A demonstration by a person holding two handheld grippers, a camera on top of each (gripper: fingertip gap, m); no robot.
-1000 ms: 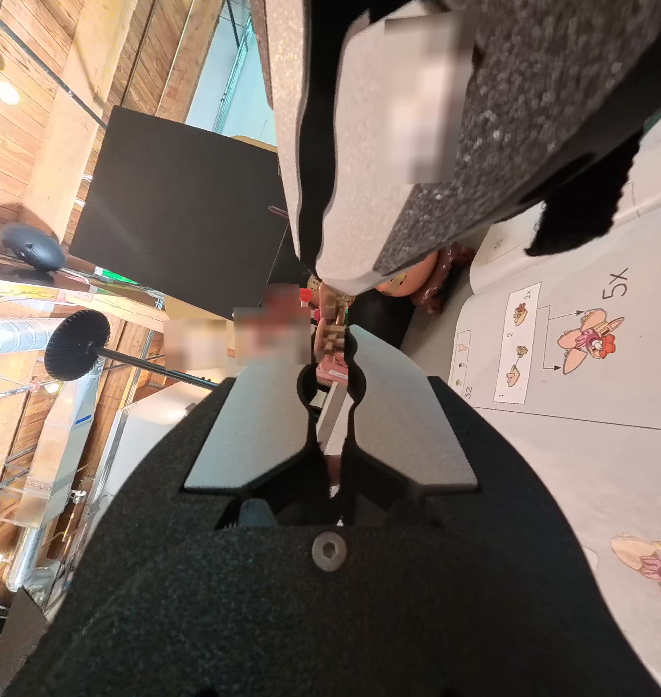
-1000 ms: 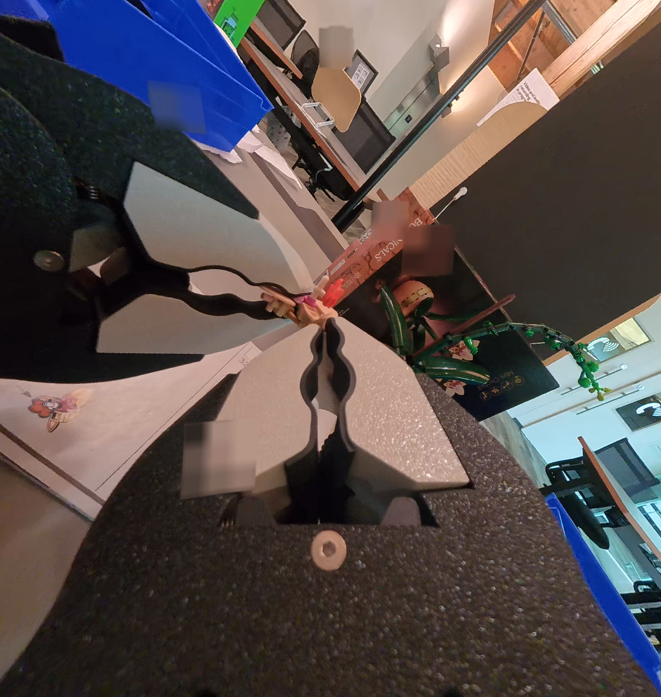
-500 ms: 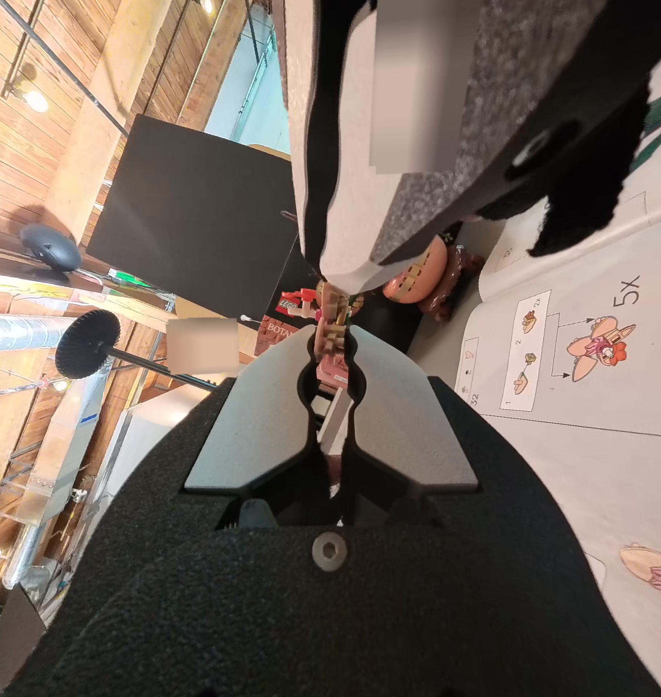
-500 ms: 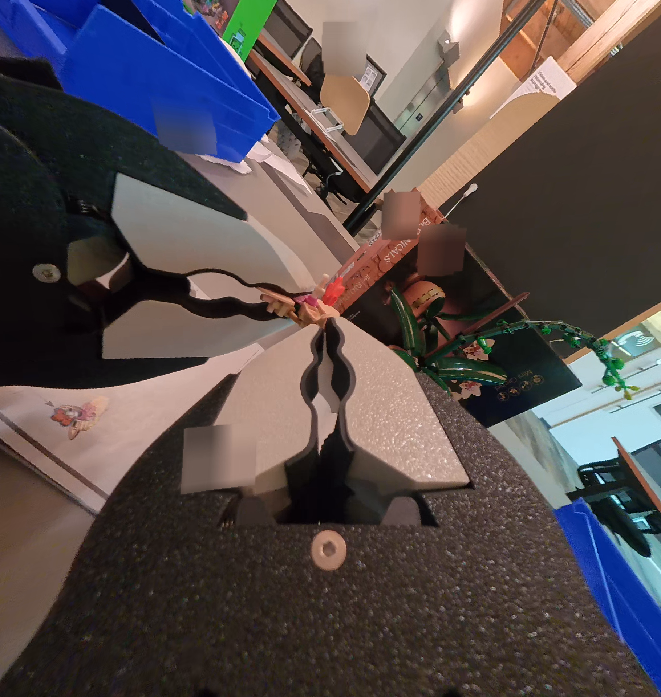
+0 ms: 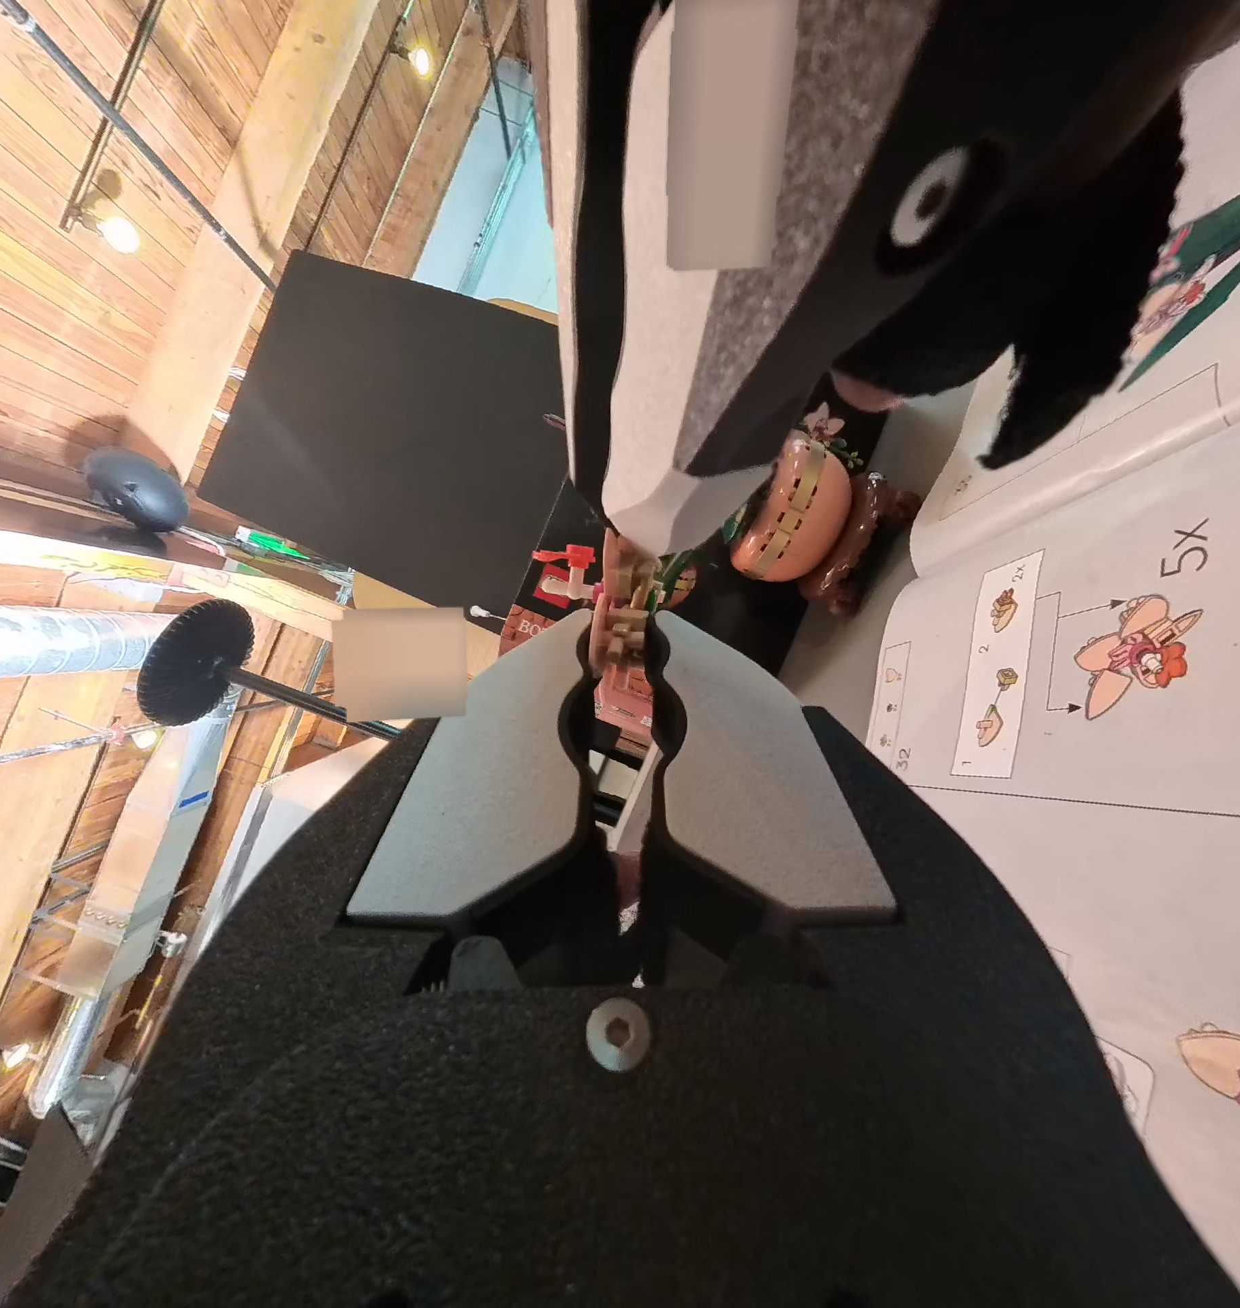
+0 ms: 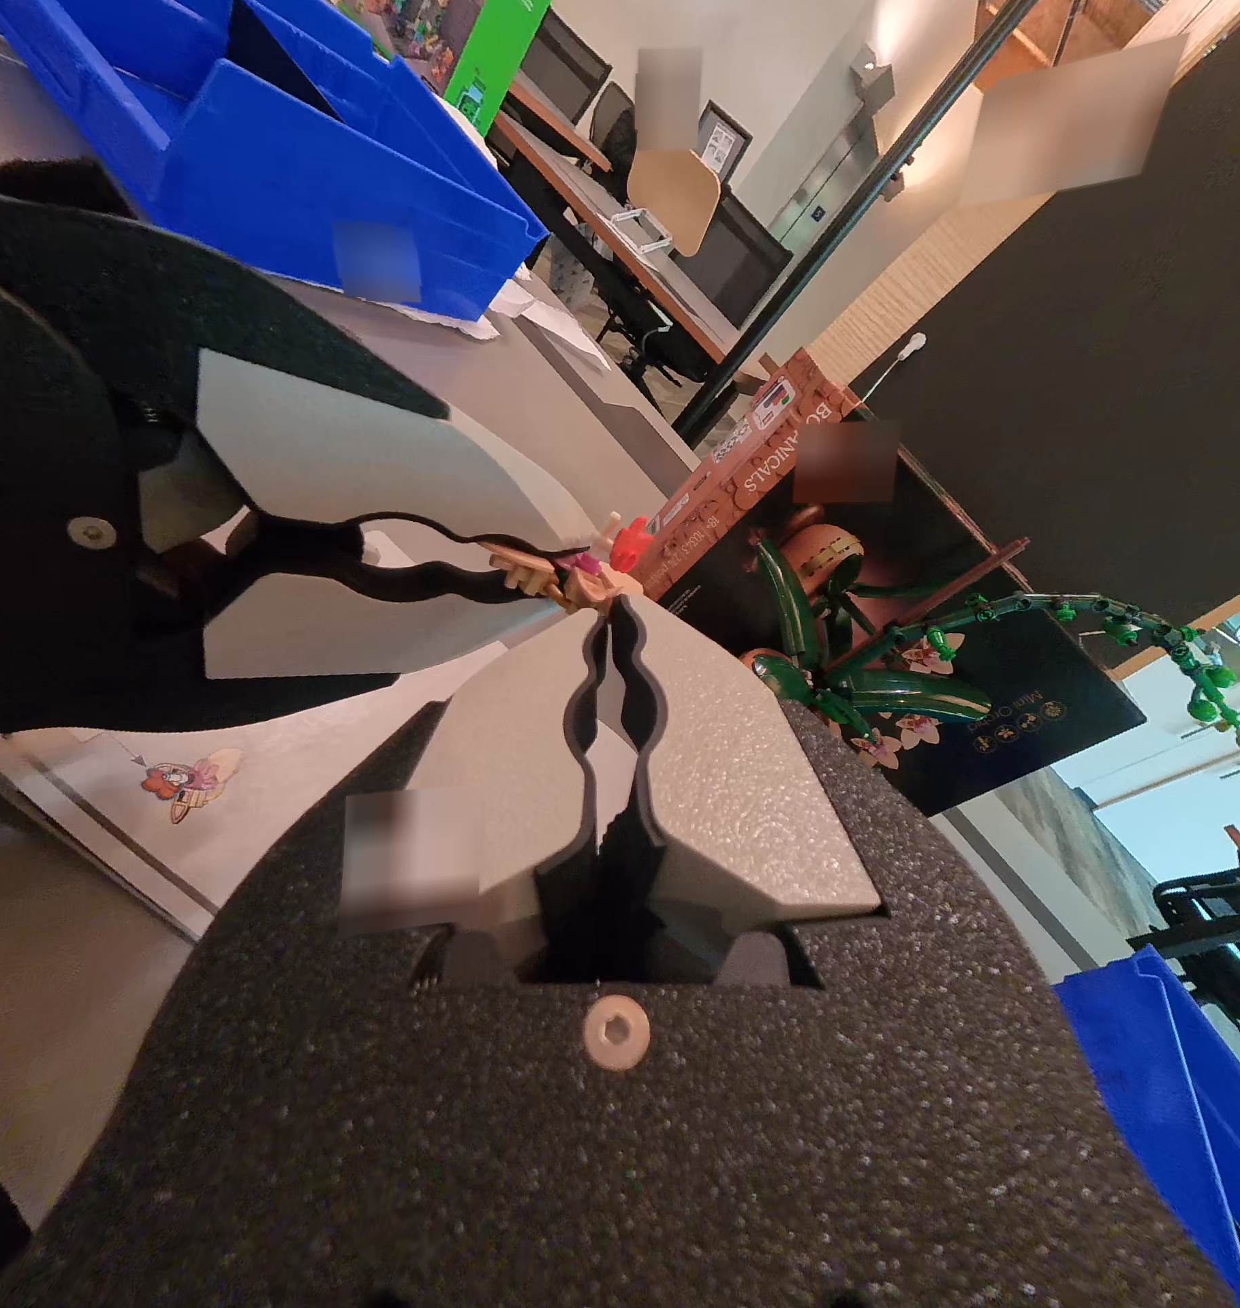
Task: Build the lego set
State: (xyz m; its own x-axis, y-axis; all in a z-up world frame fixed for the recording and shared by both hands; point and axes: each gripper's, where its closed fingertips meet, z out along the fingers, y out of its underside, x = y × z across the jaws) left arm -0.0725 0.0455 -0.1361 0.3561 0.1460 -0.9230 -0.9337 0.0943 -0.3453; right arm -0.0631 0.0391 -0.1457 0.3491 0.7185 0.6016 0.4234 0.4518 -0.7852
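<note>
A small lego flower with tan and pink petals and a red tip is held in the air between both grippers. My left gripper is shut on its tan stem end. My right gripper comes in from above in the left wrist view, and its tips meet the flower's other end. In the right wrist view my right gripper is shut on a peach petal of the flower. There the left gripper reaches in from the left.
The open instruction booklet lies on the table below. A peach lego pot with green orchid leaves stands before the set's dark box. Blue bins are at the back left, and another is at the right.
Both grippers have kept hold of the flower. The joined pair has shifted and tilted slightly, so the background has drifted and more of the pot shows.
</note>
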